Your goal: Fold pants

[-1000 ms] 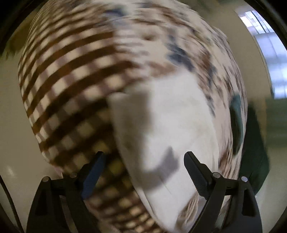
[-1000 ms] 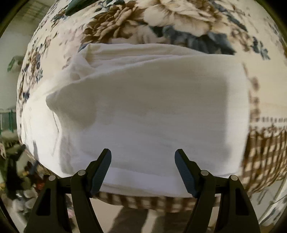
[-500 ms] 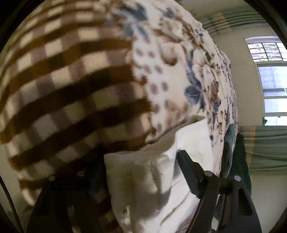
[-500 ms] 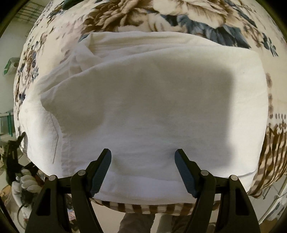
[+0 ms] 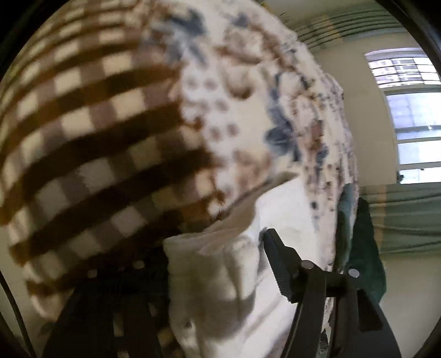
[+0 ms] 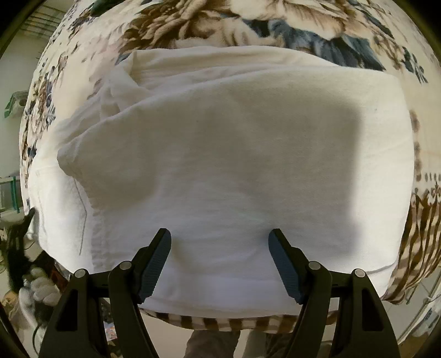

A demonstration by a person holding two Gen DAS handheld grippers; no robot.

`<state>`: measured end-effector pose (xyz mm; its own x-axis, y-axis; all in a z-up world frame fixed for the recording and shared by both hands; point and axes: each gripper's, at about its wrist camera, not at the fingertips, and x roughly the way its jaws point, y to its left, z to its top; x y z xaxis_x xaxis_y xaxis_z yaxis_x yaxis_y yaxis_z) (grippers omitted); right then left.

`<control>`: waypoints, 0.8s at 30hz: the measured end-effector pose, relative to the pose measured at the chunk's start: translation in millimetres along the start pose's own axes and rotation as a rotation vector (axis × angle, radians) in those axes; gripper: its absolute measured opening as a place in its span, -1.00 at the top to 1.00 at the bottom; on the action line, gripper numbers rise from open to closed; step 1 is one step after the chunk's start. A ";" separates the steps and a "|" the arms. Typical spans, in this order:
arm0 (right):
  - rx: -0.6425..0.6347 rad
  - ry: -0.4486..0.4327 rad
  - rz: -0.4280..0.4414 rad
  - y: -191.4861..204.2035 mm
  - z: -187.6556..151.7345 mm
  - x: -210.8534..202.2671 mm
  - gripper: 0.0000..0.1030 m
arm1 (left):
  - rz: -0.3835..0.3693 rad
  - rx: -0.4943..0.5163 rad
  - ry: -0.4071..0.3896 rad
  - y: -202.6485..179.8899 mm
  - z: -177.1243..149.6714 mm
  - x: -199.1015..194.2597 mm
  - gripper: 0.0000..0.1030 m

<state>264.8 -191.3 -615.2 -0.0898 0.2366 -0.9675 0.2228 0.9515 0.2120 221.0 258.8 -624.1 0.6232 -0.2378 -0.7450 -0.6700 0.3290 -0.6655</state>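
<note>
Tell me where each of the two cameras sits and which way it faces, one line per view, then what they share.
Left wrist: rides the left gripper, angled down at a corner of the white pants between its closing jaws; one finger hidden behind cloth.
Right wrist: rides the right gripper, pointing steeply down at the pants; both open fingers and the person's legs show.
Shared: the pants and the floral blanket with its brown border.

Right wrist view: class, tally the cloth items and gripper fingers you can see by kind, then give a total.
White pants: 1
Patterned blanket: 1
Fingers of the right hand-held gripper: 2
Total: 4
</note>
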 end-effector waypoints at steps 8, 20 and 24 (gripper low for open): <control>0.003 -0.015 0.012 -12.3 -0.3 -7.6 -0.46 | 0.062 0.229 -0.120 -60.5 -17.6 -46.3 0.59; 0.064 -0.074 0.061 -71.1 -3.1 -54.9 -0.46 | -0.012 0.729 -0.084 -222.2 -153.6 -80.0 0.61; 0.101 -0.084 0.055 -105.5 -4.0 -69.5 -0.46 | 0.019 0.865 0.066 -249.6 -229.6 -20.3 0.62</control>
<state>243.7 -307.4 -569.7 0.0060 0.2663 -0.9639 0.3223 0.9119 0.2540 282.9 -28.4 -453.3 0.5723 -0.2685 -0.7748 -0.1215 0.9067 -0.4039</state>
